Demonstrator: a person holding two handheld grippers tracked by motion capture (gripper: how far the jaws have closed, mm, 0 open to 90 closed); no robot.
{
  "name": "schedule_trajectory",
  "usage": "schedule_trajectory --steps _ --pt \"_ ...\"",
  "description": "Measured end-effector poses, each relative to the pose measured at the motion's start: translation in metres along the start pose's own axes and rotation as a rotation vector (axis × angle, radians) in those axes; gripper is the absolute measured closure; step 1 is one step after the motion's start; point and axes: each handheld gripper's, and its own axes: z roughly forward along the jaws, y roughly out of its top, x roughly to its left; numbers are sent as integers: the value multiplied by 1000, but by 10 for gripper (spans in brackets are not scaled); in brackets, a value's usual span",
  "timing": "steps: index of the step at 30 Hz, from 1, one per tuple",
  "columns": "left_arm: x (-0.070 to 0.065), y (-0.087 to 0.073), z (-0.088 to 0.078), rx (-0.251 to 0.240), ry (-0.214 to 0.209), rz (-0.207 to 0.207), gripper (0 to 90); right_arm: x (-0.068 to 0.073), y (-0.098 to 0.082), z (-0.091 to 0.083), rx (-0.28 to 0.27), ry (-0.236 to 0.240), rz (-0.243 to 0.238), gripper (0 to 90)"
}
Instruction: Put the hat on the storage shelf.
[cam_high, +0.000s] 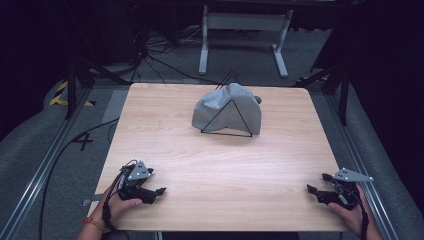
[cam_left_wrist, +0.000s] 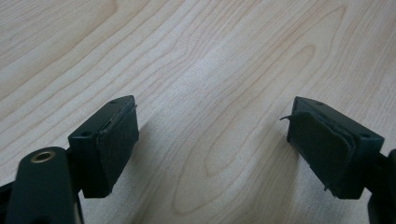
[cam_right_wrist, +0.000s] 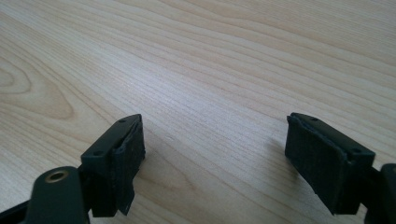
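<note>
A crumpled grey cloth (cam_high: 227, 107) lies at the back middle of the wooden table (cam_high: 215, 170), draped on a thin black wire triangle (cam_high: 226, 133) that stands upright. My left gripper (cam_high: 158, 192) rests low at the front left corner, held by a hand, jaws open and pointing right. Its own view shows the left gripper (cam_left_wrist: 212, 112) wide apart over bare wood with nothing between the pads (cam_left_wrist: 116, 144). At the front right edge my right gripper (cam_high: 317, 183) points left toward the middle. In its view the right gripper (cam_right_wrist: 215, 123) is open over bare wood, holding nothing.
Behind the table stands a white metal frame (cam_high: 245, 30) on grey carpet, with black cables (cam_high: 150, 55) trailing on the floor. Metal rails (cam_high: 45, 165) run along both sides of the table. Yellow-black tape (cam_high: 62, 95) marks the floor at back left.
</note>
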Motion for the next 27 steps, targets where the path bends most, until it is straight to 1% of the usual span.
schedule_trajectory --steps 3,13,27 --pt "0 0 0 0 0 1 166 0 0 0 2 -4 -7 199" --pt "0 0 0 1 1 1 166 0 0 0 3 -2 -3 196" --pt "0 1 1 6 10 -19 161 -1 1 1 2 -7 0 196"
